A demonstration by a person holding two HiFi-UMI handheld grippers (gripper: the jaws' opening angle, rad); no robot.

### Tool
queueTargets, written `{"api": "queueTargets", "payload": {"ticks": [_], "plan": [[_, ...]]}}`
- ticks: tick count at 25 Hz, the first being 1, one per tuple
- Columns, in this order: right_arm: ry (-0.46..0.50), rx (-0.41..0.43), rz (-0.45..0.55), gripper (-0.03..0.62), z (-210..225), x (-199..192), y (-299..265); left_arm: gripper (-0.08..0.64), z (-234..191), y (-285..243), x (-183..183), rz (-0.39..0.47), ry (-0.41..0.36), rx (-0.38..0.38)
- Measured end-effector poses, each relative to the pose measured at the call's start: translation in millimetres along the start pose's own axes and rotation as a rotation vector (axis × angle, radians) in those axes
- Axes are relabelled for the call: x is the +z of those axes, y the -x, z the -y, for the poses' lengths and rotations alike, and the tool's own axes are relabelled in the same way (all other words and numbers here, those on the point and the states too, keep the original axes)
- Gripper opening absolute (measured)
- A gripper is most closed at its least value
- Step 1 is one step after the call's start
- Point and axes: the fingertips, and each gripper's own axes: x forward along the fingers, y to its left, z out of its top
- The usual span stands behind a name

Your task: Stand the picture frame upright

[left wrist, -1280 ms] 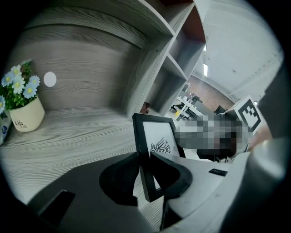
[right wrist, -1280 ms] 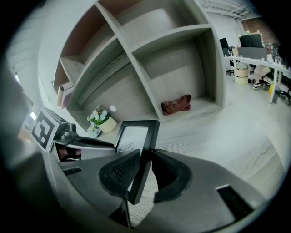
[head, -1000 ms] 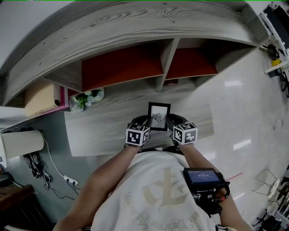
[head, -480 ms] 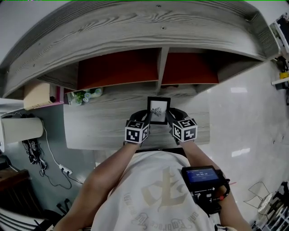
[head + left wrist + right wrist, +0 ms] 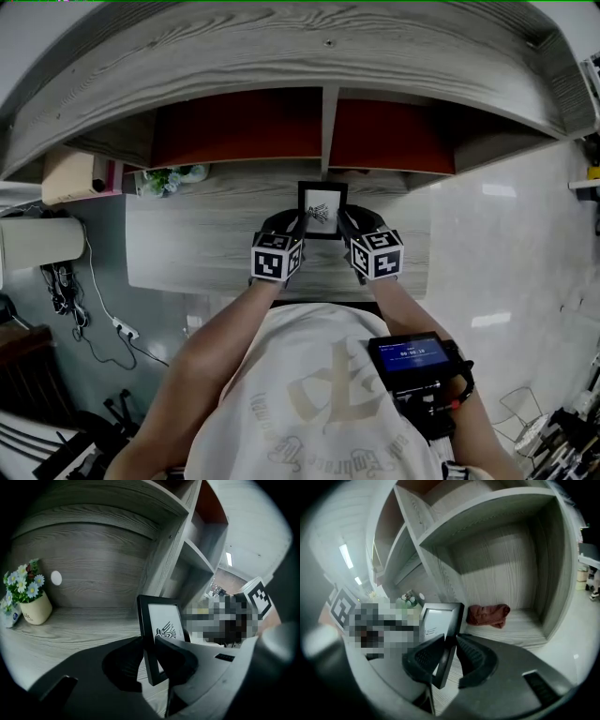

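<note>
Left gripper [image 5: 300, 225]: clamped on the left side of the picture frame [image 5: 322, 208]; in the left gripper view its jaws pinch the black moulding low down [image 5: 151, 656].
Right gripper [image 5: 345, 225]: closed on the opposite side of the frame, one pad on the face and one behind the edge [image 5: 449, 657].
Picture frame: held between the two grippers over the wooden shelf [image 5: 187, 253], glass facing the person, in portrait and close to vertical, right in front of the divider [image 5: 328, 131] between the two red-backed cubbies.
Just changed: a second ago the frame was nearer the shelf's front edge; both hands have since carried it deeper toward the cubbies, with the grip on each side the same.
Meaning for the task: the frame is probably at its spot and already raised, so what is left is likely to settle its base and let go.
Poor view: the bottom edge [image 5: 157, 680] may be resting on the shelf or just above it; neither gripper view settles that.
Nearby: flower pot [image 5: 33, 609] well off to the left; red cloth [image 5: 488, 614] in the right cubby, apart from the frame.
</note>
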Motion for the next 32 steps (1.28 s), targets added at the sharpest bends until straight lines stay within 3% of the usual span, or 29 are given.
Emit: {"api": "queueTargets", "payload": {"ticks": [32], "plan": [[0.055, 0.022, -0.008, 0.084, 20, 17, -24, 0.075, -21, -37, 16, -0.02, -0.029, 0.061]]}}
